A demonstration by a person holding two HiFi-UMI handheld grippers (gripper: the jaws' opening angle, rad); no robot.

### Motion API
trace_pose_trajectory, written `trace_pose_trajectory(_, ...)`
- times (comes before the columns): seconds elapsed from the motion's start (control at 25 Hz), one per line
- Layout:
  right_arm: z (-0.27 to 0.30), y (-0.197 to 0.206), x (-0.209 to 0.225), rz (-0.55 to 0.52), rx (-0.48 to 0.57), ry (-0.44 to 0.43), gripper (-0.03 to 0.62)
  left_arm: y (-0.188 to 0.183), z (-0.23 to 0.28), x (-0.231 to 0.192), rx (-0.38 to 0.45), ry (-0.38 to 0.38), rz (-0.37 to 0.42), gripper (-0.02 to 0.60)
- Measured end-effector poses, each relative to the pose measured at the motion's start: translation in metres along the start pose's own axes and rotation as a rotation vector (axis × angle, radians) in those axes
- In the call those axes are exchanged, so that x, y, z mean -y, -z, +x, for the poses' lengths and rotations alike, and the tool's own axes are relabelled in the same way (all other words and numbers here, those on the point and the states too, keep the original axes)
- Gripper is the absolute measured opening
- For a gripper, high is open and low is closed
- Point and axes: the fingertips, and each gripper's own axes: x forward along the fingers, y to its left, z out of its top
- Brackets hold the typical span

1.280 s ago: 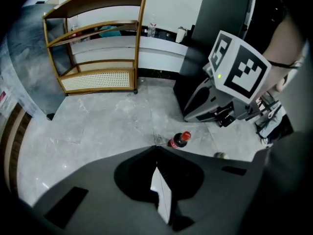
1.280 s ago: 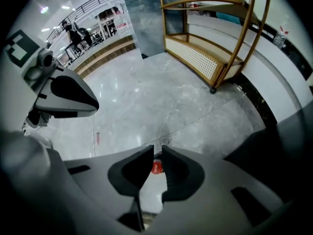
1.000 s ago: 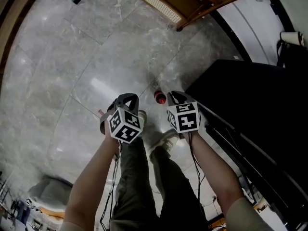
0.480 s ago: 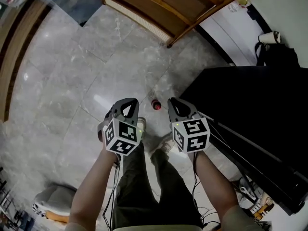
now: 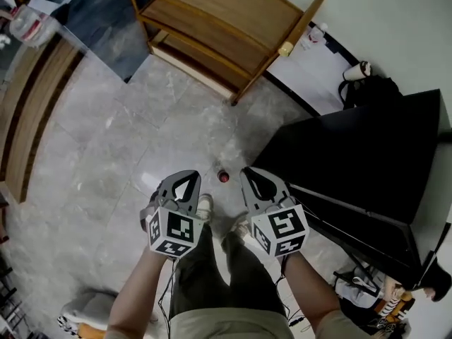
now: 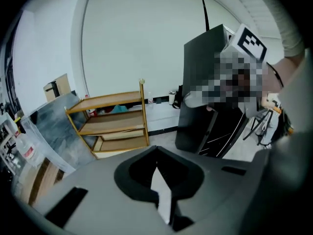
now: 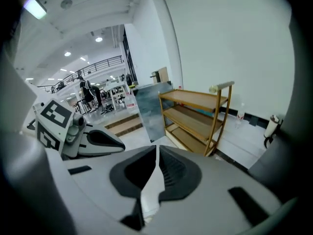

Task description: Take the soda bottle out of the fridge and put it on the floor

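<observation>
the soda bottle (image 5: 223,177) stood upright on the grey stone floor (image 5: 106,140), seen from above as a small red cap. it sat just ahead of the person's shoes (image 5: 205,205) and between the tips of the two claws, touching neither. the black fridge (image 5: 353,154) stood close on its right, and a wooden shelf (image 5: 219,27) stood farther off by the wall.

the left claw (image 5: 185,176) was held over the floor to the left of the bottle. its own view showed the jaws drawn together at the tip with nothing between them. the right claw (image 5: 248,172) was held level with it on the other side, nearer the fridge. its jaws had just been closing and met at the tip, leaving only a thin slit lower down. they held nothing.
</observation>
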Motion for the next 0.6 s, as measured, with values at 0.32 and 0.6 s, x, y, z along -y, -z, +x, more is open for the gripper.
trace_pose_trajectory(0.32,-0.091,-0.095,-0.012,0.037,0.148,-0.003,0.006,-0.105,-0.080,-0.005,0.115,-0.021,0.060,0.006)
trace_pose_trajectory(0.6,-0.172,-0.166,-0.024,-0.032,0.290,0.047,0.005,-0.196,-0.141,-0.007,0.254,-0.054,0.149,0.006)
